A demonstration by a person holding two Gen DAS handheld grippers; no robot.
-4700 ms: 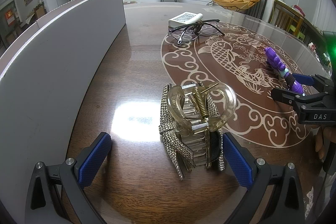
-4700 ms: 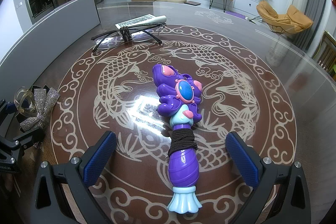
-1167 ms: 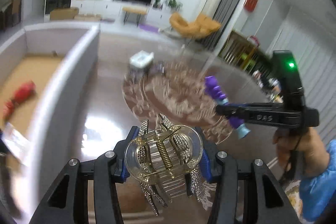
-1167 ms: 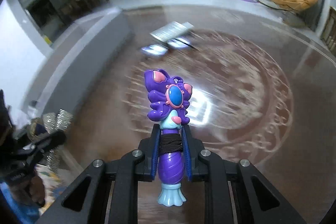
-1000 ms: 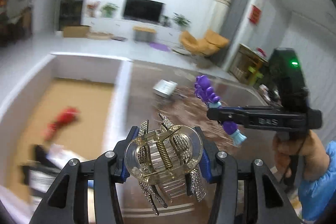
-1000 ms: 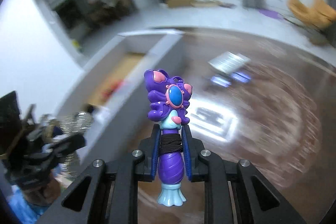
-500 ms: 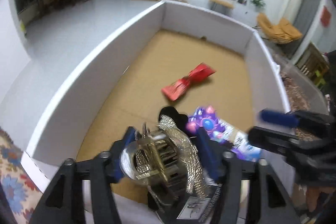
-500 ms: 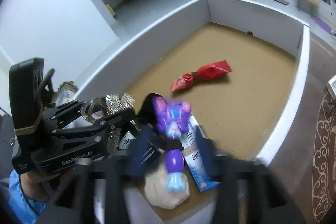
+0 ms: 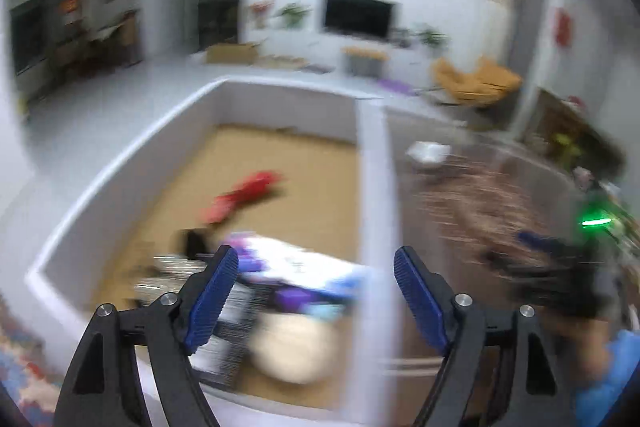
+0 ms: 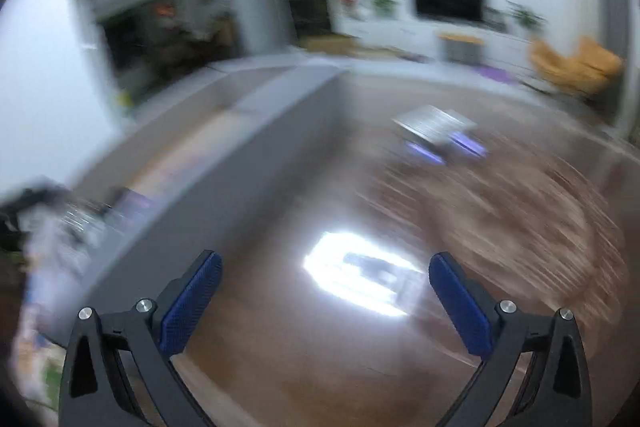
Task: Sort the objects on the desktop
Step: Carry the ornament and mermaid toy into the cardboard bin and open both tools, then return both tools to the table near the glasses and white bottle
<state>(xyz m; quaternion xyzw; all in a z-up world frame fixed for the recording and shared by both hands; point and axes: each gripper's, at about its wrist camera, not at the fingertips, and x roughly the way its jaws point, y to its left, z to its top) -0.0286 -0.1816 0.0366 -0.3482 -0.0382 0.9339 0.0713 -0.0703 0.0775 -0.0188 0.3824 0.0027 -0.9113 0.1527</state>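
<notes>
I am holding the left tool [image 9: 316, 281] with its blue pads spread wide and nothing between them, hovering over the near end of the white-walled box [image 9: 372, 163]. Inside the box, just beyond the pads, I am seeing a blurred heap: a purple toy [image 9: 294, 295], something glittery [image 9: 168, 273] that I cannot identify through the blur, and a pale lump [image 9: 294, 349]. Farther in, a red wrapper [image 9: 244, 195] is lying on the box's tan floor. My right tool [image 10: 325, 301] is also gaping wide and empty, hovering over the brown desk [image 10: 280, 347] just outside the box wall. Beyond it on the desk, a blurred white booklet [image 10: 434, 123] is lying well away from the box.
</notes>
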